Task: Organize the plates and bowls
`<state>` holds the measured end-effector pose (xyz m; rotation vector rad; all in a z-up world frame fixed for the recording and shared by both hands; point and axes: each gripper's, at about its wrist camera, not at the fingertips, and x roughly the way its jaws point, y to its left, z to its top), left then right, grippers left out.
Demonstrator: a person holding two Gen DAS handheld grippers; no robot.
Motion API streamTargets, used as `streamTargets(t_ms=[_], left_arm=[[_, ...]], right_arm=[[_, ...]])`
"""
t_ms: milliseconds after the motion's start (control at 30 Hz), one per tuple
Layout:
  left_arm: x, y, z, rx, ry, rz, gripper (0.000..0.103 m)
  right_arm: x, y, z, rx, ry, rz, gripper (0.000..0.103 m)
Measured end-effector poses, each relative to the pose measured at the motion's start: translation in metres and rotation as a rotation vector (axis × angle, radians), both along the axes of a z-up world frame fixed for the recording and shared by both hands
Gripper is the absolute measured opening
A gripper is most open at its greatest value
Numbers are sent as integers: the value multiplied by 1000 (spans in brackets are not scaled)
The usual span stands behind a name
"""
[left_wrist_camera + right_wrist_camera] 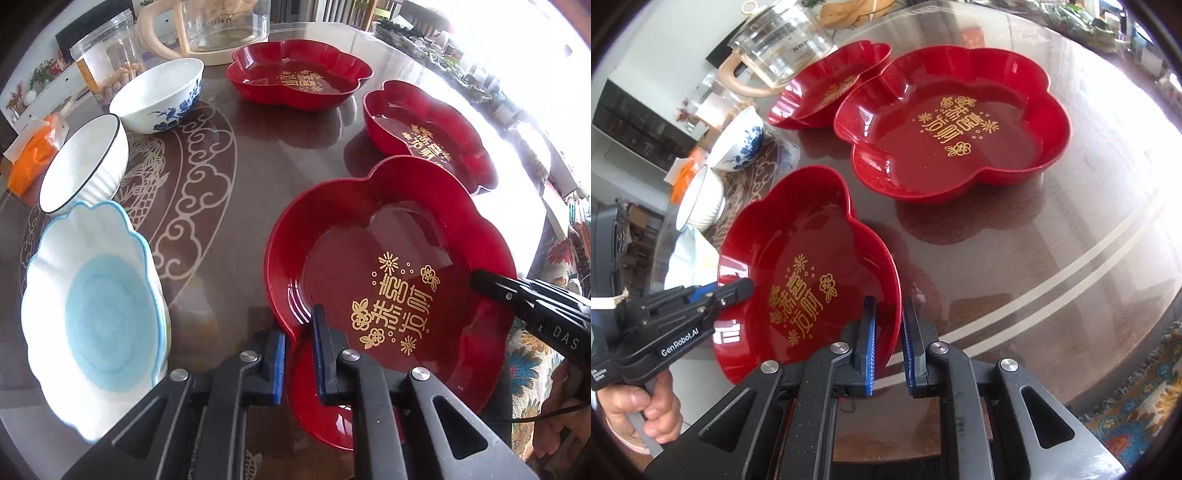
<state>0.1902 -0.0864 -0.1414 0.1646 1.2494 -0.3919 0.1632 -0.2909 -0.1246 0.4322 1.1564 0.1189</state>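
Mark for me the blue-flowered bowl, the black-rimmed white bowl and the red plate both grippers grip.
blue-flowered bowl [159,96], left wrist view, inner wall.
black-rimmed white bowl [83,162], left wrist view, inside.
red plate [812,258], right wrist view, flat bottom above the gold lettering.

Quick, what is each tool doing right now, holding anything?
Left tool: shut on the near red plate's rim.
Right tool: shut on the same plate's opposite rim.

Glass kettle, clear plastic jar, orange packet along the far edge of a glass-topped table.
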Motion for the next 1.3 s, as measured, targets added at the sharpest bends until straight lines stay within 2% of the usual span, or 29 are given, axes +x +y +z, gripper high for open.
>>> streamTargets(t_ms=[133, 267, 400, 500, 533, 567, 600, 633, 667, 733, 833, 933, 1033, 1067, 1100, 1133, 1167, 1200, 1233, 1300], left_arm=[[-32, -6, -3, 11, -40, 19, 12], [-35, -9, -12, 13, -21, 40, 12], [-37, -12, -12, 41, -62, 31, 12], [-37, -12, -10, 61, -102, 36, 13], [-36, -11, -10, 64, -113, 46, 13], [-35, -10, -10, 65, -122, 55, 18], [-34, -7, -9, 58, -127, 61, 25], [-33, -3, -7, 41, -132, 73, 44], [-32, 2, -4, 18, -142, 91, 62], [-31, 12, 8, -25, -177, 126, 71], [-32, 31, 30, -100, -216, 166, 74], [-42, 49, 64, -136, -303, 200, 75], [-65, 72, 110, -207, -459, 236, 75], [-74, 81, 127, -233, -534, 253, 75], [-84, 89, 144, -255, -614, 271, 75], [-95, 97, 158, -277, -693, 293, 80], [-106, 106, 171, -300, -762, 321, 88], [-115, 116, 181, -332, -818, 349, 92], [-122, 125, 189, -378, -860, 366, 99], [-134, 145, 194, -527, -914, 350, 103]], right_arm=[[-17, -6, 0, -29, 20, 6, 13], [-18, -8, -13, -31, 51, -3, 13], [-14, -1, -15, -87, 35, 0, 13], [-13, -1, -13, -92, 18, -8, 18], [-13, -2, -12, -94, 10, -14, 24], [-13, -3, -11, -95, 5, -19, 33], [-15, -5, -9, -97, 1, -24, 51], [-16, -6, -6, -100, -9, -30, 58], [-18, -6, -3, -111, -20, -34, 60], [-22, -8, 5, -125, -38, -40, 60], [-35, -12, 24, -160, -83, -67, 60], [-67, -8, 66, -263, -239, -102, 60], [-125, 5, 129, -414, -557, -195, 59], [-148, 10, 150, -452, -682, -227, 67], [-170, 16, 169, -490, -806, -256, 80], [-191, 21, 183, -535, -922, -278, 85], [-208, 26, 194, -580, -1015, -284, 85], [-220, 30, 202, -610, -1074, -281, 85], [-227, 33, 210, -630, -1087, -279, 85], [-237, 38, 223, -642, -1074, -293, 85]])
